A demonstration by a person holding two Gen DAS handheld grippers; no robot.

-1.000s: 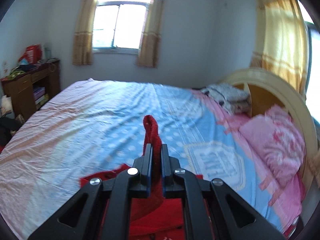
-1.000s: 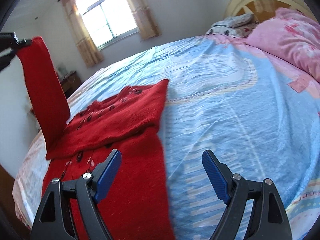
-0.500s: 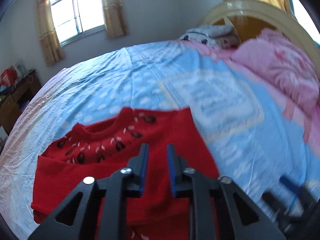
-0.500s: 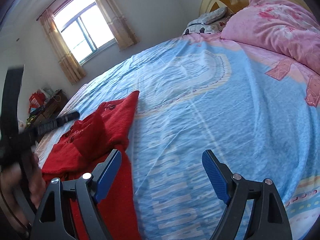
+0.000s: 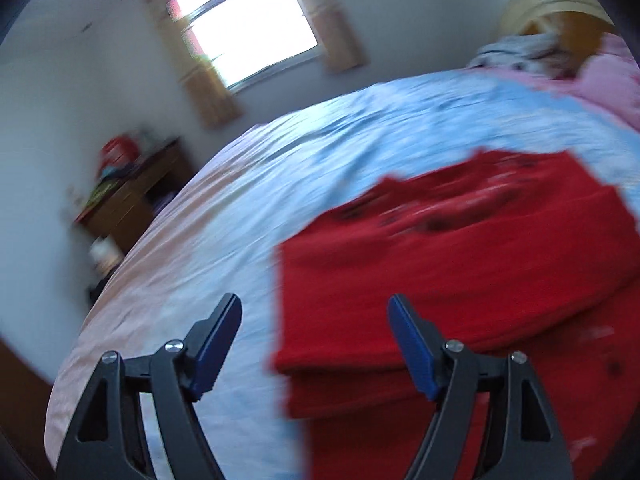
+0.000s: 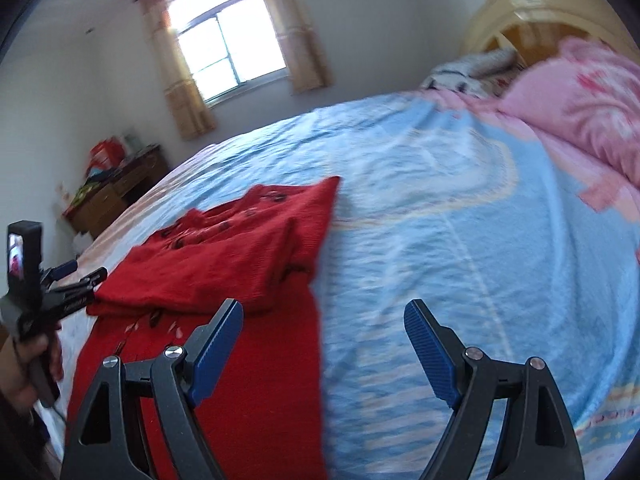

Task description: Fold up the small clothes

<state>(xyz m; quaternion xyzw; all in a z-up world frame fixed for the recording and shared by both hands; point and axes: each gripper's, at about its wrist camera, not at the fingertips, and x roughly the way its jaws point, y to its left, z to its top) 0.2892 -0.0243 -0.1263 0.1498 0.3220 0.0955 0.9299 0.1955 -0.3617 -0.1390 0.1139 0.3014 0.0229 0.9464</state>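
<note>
A small red sweater with dark patterning lies on the blue bedsheet, its sleeves folded across the body. In the left wrist view the sweater fills the right half, blurred by motion. My left gripper hovers over the sweater's left edge, its jaws opening, with nothing pinched between the blue pads. The right wrist view shows that left gripper at the sweater's left side, held by a hand. My right gripper stands open above the sweater's right edge and holds nothing.
A pink pillow and folded grey clothes lie by the cream headboard. A wooden desk with clutter stands at the left wall under a curtained window. Open sheet stretches to the right of the sweater.
The left gripper held a red sleeve up, then dropped low, let it go onto the sweater and spread its jaws. The right gripper stayed open in nearly the same spot.
</note>
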